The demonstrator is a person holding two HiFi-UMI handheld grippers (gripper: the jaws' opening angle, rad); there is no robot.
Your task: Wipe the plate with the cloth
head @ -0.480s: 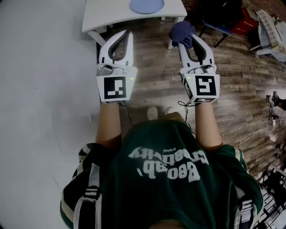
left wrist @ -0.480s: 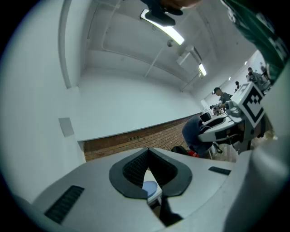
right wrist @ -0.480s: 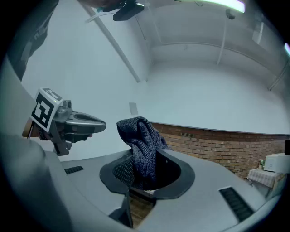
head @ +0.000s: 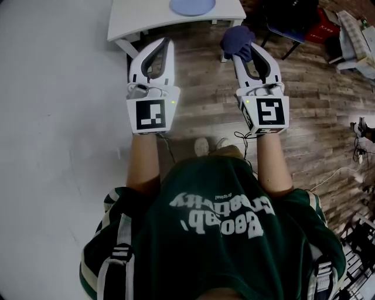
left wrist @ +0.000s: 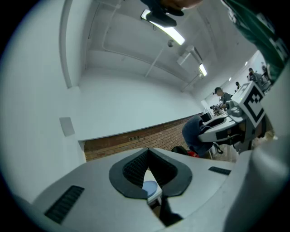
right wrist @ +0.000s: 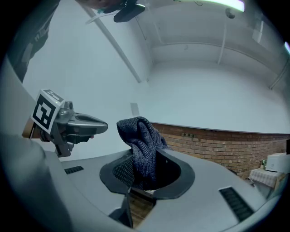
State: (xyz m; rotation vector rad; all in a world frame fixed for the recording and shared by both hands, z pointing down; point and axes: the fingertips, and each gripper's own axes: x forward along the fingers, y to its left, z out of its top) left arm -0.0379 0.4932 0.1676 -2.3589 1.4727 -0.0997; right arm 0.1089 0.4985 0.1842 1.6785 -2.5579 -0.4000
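Right gripper point(head: 241, 53) clamps the dark cloth point(head: 236, 38). Left gripper point(head: 168, 42) is closed, empty. The plate point(head: 192, 6) sits on a table point(head: 140, 20) ahead of both, untouched; wiping seems not yet begun.

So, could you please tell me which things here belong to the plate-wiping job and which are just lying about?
Job: plate; dark blue cloth, in the right hand-held gripper; white table.
Lying about: dark chair; red box; floor cable.

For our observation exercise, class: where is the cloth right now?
In the head view, the cloth is clamped in the right tongs, near the right corner of the white table.
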